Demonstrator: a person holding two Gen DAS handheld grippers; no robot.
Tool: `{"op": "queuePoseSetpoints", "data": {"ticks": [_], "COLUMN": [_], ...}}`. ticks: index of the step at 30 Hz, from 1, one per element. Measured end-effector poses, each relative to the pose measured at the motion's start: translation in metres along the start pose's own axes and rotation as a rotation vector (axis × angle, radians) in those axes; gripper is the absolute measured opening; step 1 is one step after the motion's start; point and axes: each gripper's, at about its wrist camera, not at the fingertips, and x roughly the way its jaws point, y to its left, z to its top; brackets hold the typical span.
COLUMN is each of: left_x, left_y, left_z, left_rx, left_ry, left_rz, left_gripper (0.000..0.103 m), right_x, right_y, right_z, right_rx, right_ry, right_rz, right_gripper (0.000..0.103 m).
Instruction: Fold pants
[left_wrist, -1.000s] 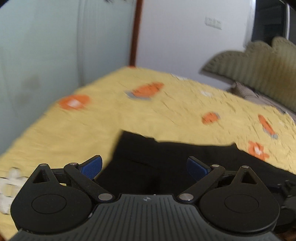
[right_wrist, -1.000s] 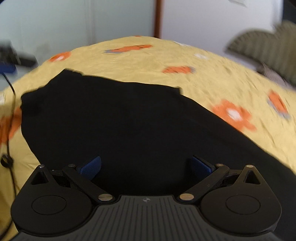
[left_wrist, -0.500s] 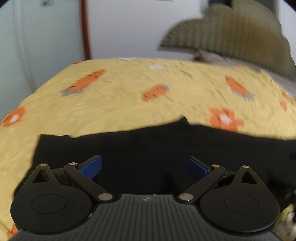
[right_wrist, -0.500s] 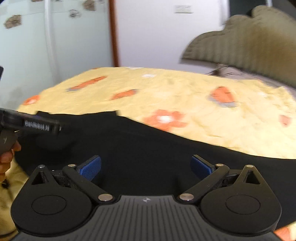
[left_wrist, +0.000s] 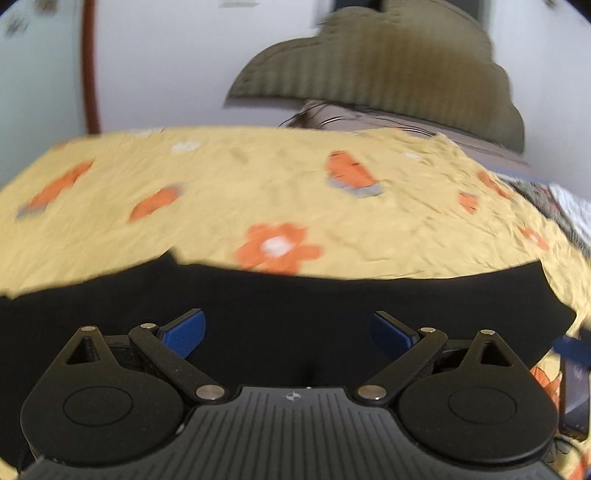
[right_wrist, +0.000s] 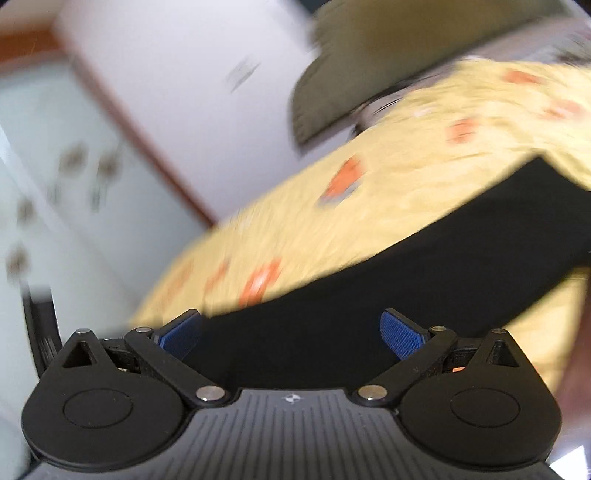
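Note:
Black pants (left_wrist: 288, 295) lie flat on a yellow bedspread with orange flowers (left_wrist: 280, 206). They stretch across the left wrist view as a wide dark band. My left gripper (left_wrist: 288, 332) is open and empty just above the pants' near edge. In the right wrist view the picture is blurred and tilted; the pants (right_wrist: 424, 266) run as a dark strip up to the right. My right gripper (right_wrist: 291, 332) is open and empty over the pants' near end.
An olive scalloped headboard (left_wrist: 384, 62) and a pillow stand at the far end of the bed. A white wall with a brown door frame (left_wrist: 90, 66) is behind on the left. A pale cabinet (right_wrist: 55, 177) is left of the bed.
Both views have swung right toward the headboard. The right gripper has rolled and its view is tilted and blurred. Both grippers have stayed open.

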Motion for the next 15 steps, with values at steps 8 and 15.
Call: {"op": "queuePoseSetpoints", "data": {"ticks": [8,15], "left_x": [0.015,0.035], "left_y": [-0.052,-0.070], "left_z": [-0.017,-0.017], "left_rx": [0.166,0.190], "left_ry": [-0.015,0.014], "left_rz": [-0.010,-0.054], "left_gripper": [0.098,0.098], "right_x": [-0.058,-0.040], "right_y": [-0.125,-0.160], "right_z": [0.060,0.058], "right_rx": [0.271,0.390], "right_ry": [-0.163,-0.122], "right_rz": [-0.275,-0.269], "right_gripper": [0.103,0.103]}}
